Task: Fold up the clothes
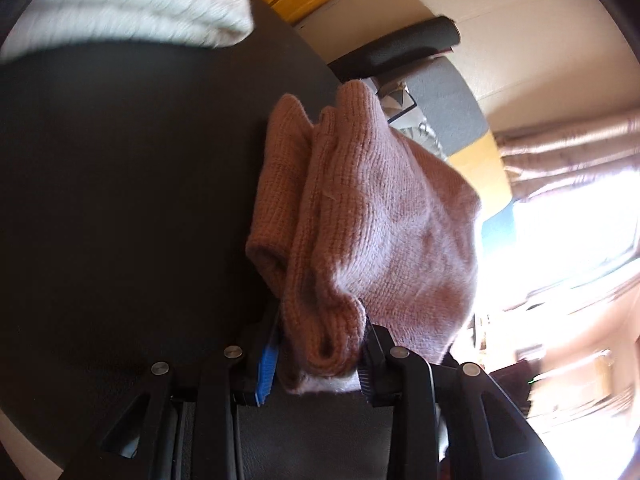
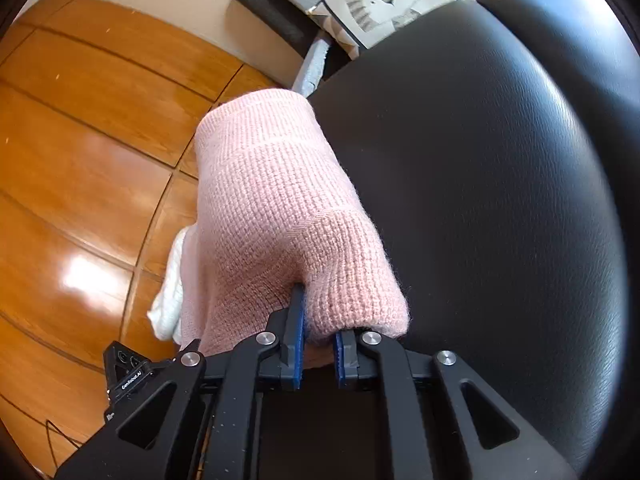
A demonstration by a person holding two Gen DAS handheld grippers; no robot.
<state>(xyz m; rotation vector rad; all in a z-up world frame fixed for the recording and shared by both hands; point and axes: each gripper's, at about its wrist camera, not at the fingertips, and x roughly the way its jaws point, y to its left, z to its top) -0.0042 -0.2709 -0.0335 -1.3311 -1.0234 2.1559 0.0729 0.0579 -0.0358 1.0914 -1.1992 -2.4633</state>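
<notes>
Pink knit (image 2: 276,216) in both grippers, overhanging black seat (image 2: 480,200) edge.

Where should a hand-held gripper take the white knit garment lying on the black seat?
On the white knit garment's rounded folded edge facing the bare black seat, coming in low across that seat. The edge looks thick and unobstructed; the pink sweater is apart from it there.

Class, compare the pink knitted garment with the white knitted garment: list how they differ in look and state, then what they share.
The pink knitted garment is clamped in both tools, left tool and right tool; the white knitted garment is gripped by neither. The pink one is bunched in thick folds; the white one shows only in part. Both are knitted fabric, and both overlap the black leather seat.
</notes>
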